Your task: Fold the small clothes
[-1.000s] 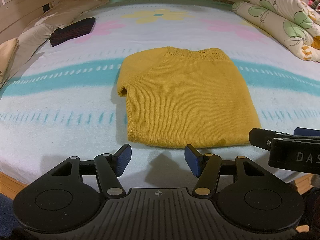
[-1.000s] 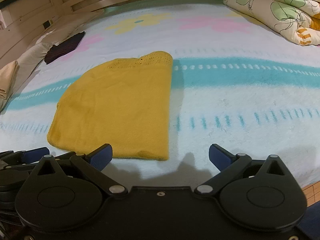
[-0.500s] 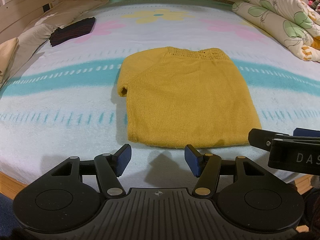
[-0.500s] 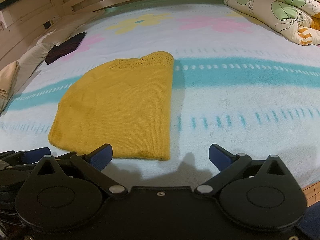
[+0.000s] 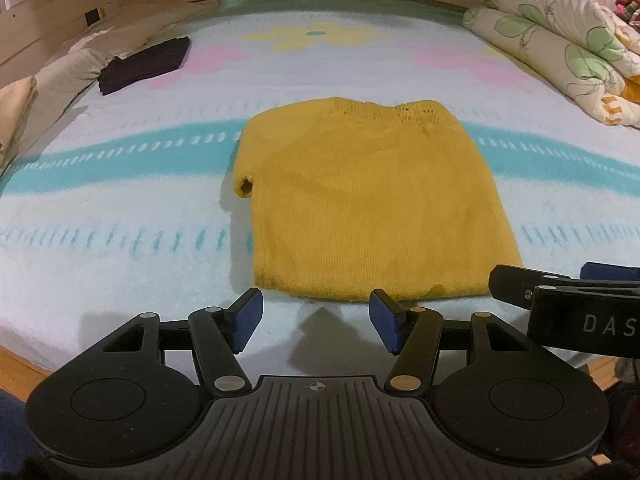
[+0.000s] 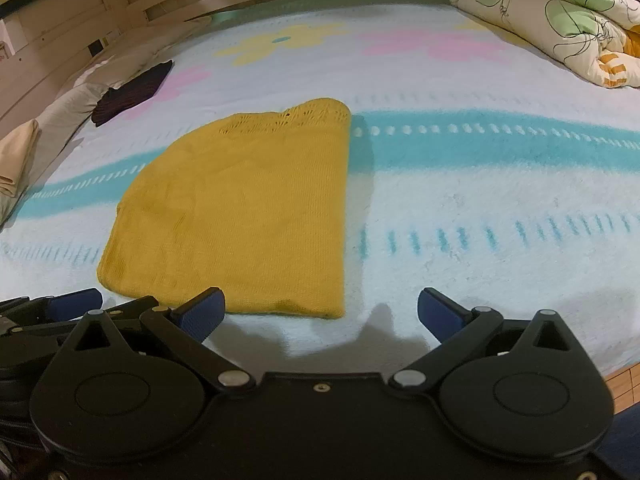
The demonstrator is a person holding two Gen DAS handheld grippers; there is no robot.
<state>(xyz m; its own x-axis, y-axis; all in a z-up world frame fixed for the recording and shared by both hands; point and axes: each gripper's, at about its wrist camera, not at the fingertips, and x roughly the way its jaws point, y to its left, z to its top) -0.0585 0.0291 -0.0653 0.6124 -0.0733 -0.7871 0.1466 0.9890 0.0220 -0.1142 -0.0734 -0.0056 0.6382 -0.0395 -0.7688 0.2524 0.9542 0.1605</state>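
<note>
Nothing changed: both grippers (image 5: 316,318) (image 6: 320,312) still open, sweater (image 5: 368,208) unmoved.

Two low, down-tilted wrist views, sharing yellow sweater (image 5: 360,200).

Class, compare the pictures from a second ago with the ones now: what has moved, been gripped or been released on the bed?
Nothing has visibly changed. The yellow sweater lies folded flat on the blanket in the same spot, and the left gripper and right gripper stay open and empty just short of its near edge. The dark folded garment and the quilt are as they were.
</note>
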